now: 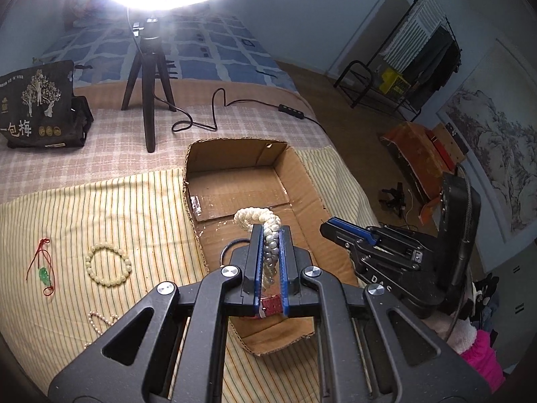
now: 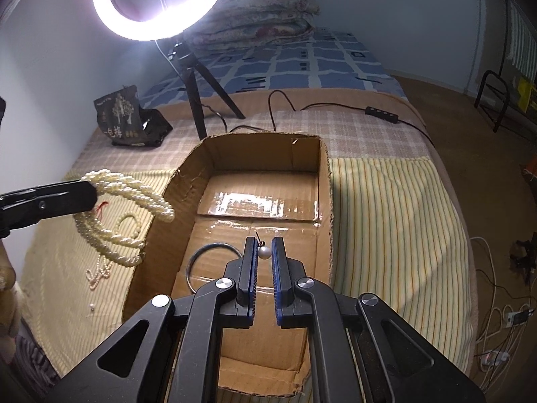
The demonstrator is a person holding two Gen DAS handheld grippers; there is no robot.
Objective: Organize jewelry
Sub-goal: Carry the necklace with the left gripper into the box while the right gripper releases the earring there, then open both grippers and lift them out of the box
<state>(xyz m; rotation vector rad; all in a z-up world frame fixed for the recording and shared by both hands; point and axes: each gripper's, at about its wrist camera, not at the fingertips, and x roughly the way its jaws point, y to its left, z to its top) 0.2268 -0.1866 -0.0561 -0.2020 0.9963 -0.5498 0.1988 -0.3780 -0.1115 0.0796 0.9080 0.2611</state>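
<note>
Over the open cardboard box point(image 2: 322, 181), the left gripper point(image 1: 271, 235) clamps a twisted pearl rope point(image 2: 127, 194) and the right gripper point(image 2: 264, 245) pinches a pearl earring point(image 2: 264, 252); each should sink well inside before letting go.

A ring light point(image 2: 161, 3) on a black tripod point(image 1: 147, 84) is glaring over a bed point(image 2: 386, 201) that is wearing striped and checked covers, with a blue patterned sheet point(image 1: 214, 53) beyond. Pale blue walls point(image 2: 386, 6) are enclosing the room. A clothes rack point(image 1: 419, 50) is standing on the brown floor point(image 1: 322, 77), and a landscape painting point(image 1: 496, 147) is hanging nearby.
</note>
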